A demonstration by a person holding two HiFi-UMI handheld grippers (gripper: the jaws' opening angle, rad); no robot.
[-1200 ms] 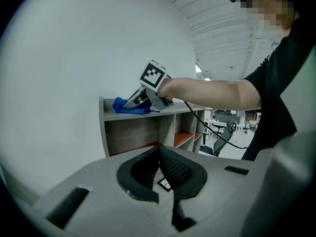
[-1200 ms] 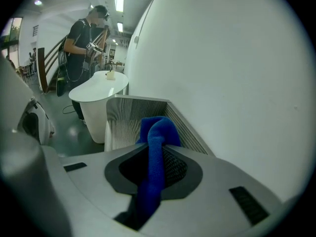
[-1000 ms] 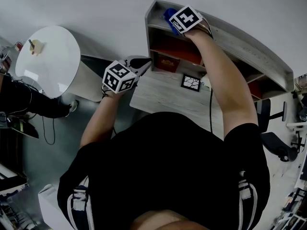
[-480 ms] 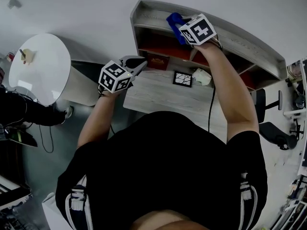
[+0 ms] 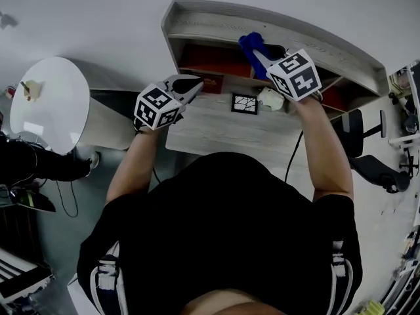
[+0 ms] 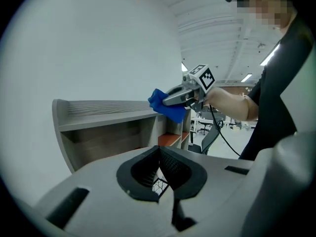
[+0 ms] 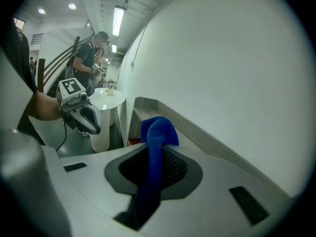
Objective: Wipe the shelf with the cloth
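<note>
The blue cloth point(image 5: 252, 44) is clamped in my right gripper point(image 5: 261, 56), which is shut on it above the middle of the grey shelf's top board point(image 5: 210, 26). In the right gripper view the cloth point(image 7: 156, 132) runs up between the jaws and bulges past the tips, over the ribbed shelf top point(image 7: 197, 132). My left gripper point(image 5: 189, 85) hangs shut and holds nothing, in front of the shelf's left end. The left gripper view shows the shelf point(image 6: 103, 113), with the cloth point(image 6: 166, 107) just off its right side, held by the right gripper point(image 6: 170, 101).
Below the shelf, a wooden desk point(image 5: 223, 133) carries a patterned square coaster point(image 5: 245, 103) and a small white object point(image 5: 270, 98). A red box point(image 5: 213, 83) sits in a shelf compartment. A white round table point(image 5: 49, 104) stands left, an office chair point(image 5: 374, 169) right. A person point(image 7: 91, 53) stands beyond.
My right gripper has carried the cloth rightward along the shelf top, from near its left end to its middle. The left gripper has stayed almost still.
</note>
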